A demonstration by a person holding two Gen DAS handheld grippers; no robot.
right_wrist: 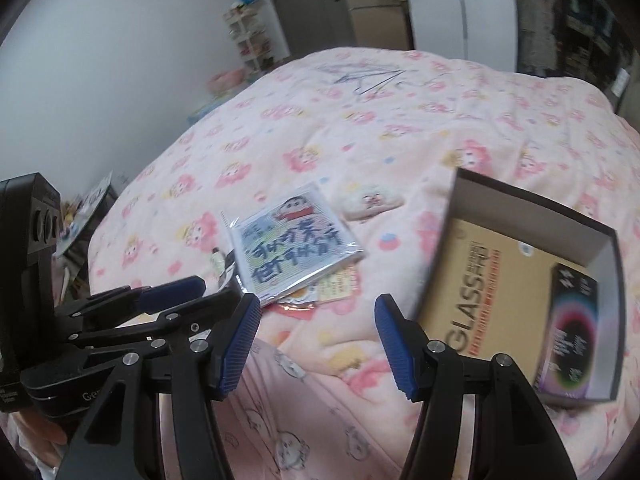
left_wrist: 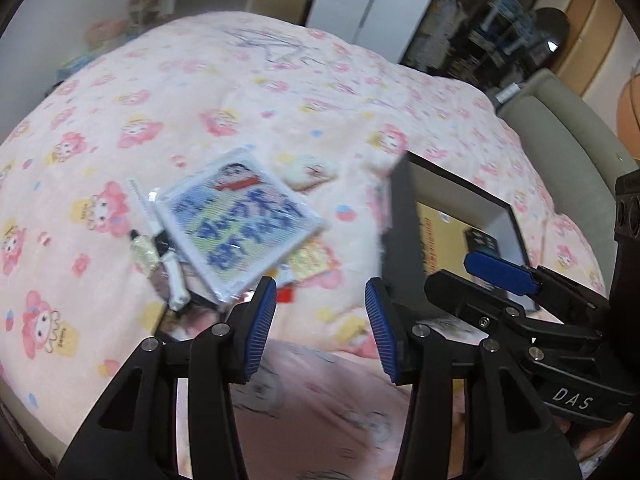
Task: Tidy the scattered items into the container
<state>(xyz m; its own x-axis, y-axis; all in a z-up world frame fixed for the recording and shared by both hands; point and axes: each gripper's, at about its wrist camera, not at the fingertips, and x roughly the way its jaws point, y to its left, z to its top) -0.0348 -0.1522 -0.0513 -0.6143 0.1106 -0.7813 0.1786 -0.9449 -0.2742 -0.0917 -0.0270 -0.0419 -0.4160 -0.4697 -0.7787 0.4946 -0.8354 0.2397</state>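
Note:
A pile of small items lies on a pink blanket: a wrapped cartoon picture (left_wrist: 240, 232) (right_wrist: 298, 248) on top, a white pen-like thing (left_wrist: 168, 256) and a small charm (left_wrist: 144, 250) at its left, a yellow card (left_wrist: 310, 262) (right_wrist: 338, 286) under it, and a small plush pouch (left_wrist: 312, 172) (right_wrist: 370, 202) behind. A black open box (left_wrist: 400, 220) (right_wrist: 608, 276) at the right holds a yellow "GLASS" package (right_wrist: 496, 300) and a dark package (right_wrist: 572, 320). My left gripper (left_wrist: 320, 328) is open and empty in front of the pile. My right gripper (right_wrist: 316, 344) is open and empty beside the box.
The pink patterned blanket (right_wrist: 400, 128) covers a bed. A grey headboard edge (left_wrist: 568, 152) runs at the right. Blue scribbled lines (right_wrist: 368, 76) mark the far blanket. Shelves, a door and a wardrobe stand beyond the bed. A low table with clutter (right_wrist: 84, 216) is at the left.

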